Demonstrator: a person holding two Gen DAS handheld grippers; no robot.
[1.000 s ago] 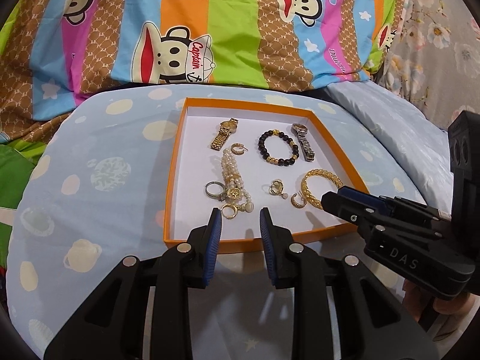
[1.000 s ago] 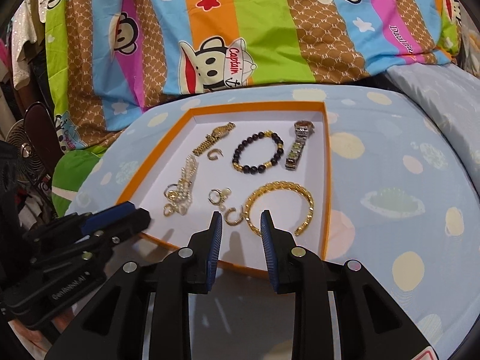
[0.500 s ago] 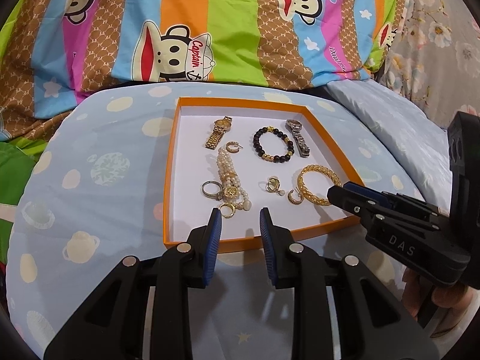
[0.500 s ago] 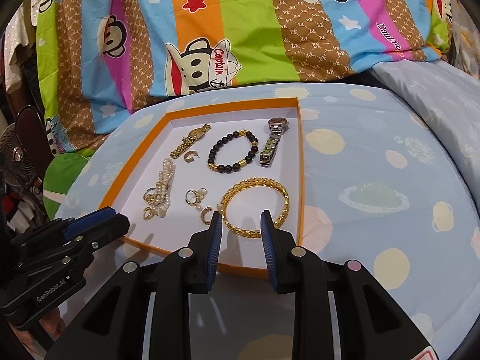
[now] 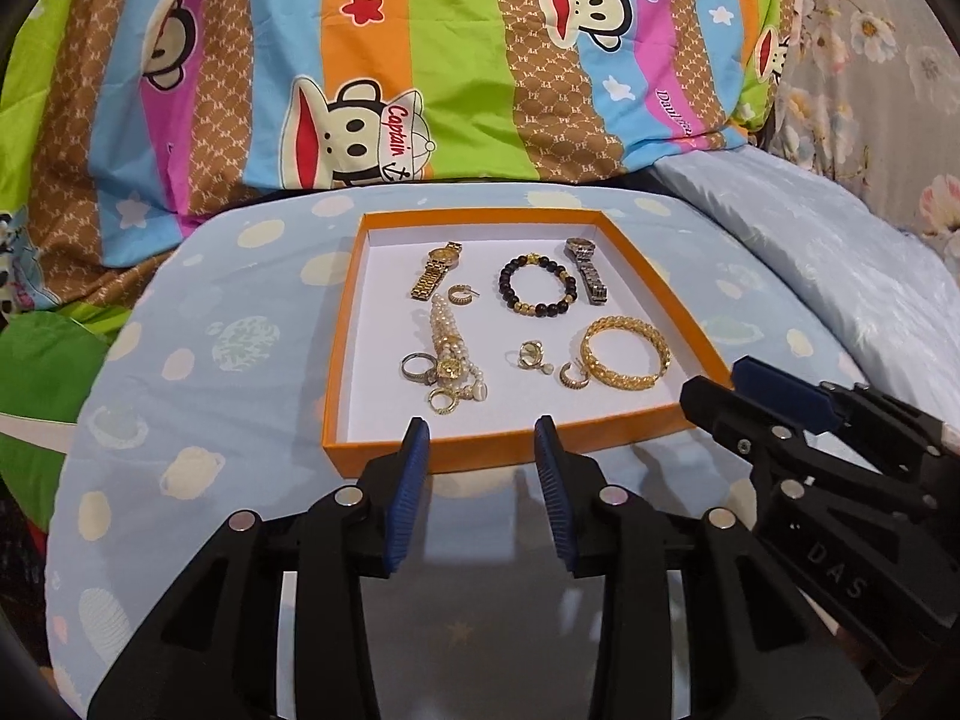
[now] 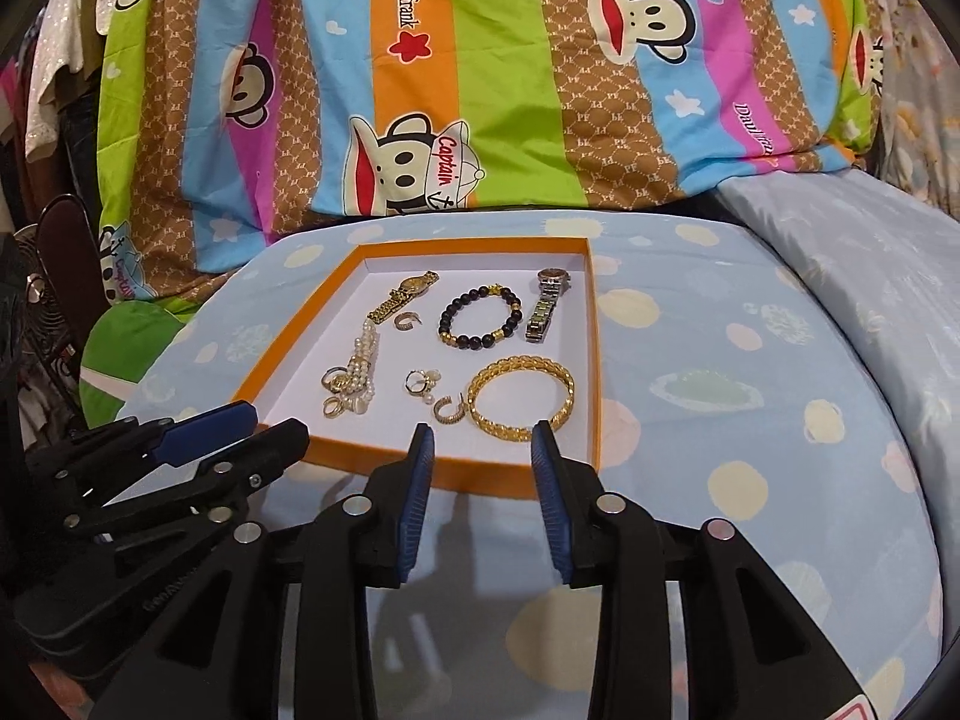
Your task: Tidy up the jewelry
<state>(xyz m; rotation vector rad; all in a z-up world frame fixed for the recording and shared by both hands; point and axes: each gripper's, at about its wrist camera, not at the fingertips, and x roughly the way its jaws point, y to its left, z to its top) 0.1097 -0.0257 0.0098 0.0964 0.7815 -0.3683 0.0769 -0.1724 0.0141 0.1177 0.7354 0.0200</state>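
An orange-rimmed white tray [image 5: 345,324] [image 6: 594,360] lies on the blue spotted cover. In it are a gold watch [image 5: 436,270] [image 6: 403,296], a black bead bracelet [image 5: 537,283] [image 6: 480,317], a silver watch [image 5: 587,278] [image 6: 545,303], a gold bangle [image 5: 625,353] [image 6: 521,396], a pearl bracelet [image 5: 449,341] [image 6: 363,367], rings and hoop earrings [image 5: 462,294]. My left gripper [image 5: 482,438] is open and empty, just short of the tray's near rim. My right gripper [image 6: 482,444] is open and empty at the near rim, in front of the bangle.
A bright striped cartoon-monkey blanket [image 5: 420,60] [image 6: 480,72] rises behind the tray. A pale blue pillow [image 5: 810,252] [image 6: 852,240] lies at the right. Each gripper shows in the other's view, the right one [image 5: 810,438] and the left one [image 6: 168,450].
Both grippers have drawn back from the tray toward its near rim. Both stay open and empty. The jewelry has not moved.
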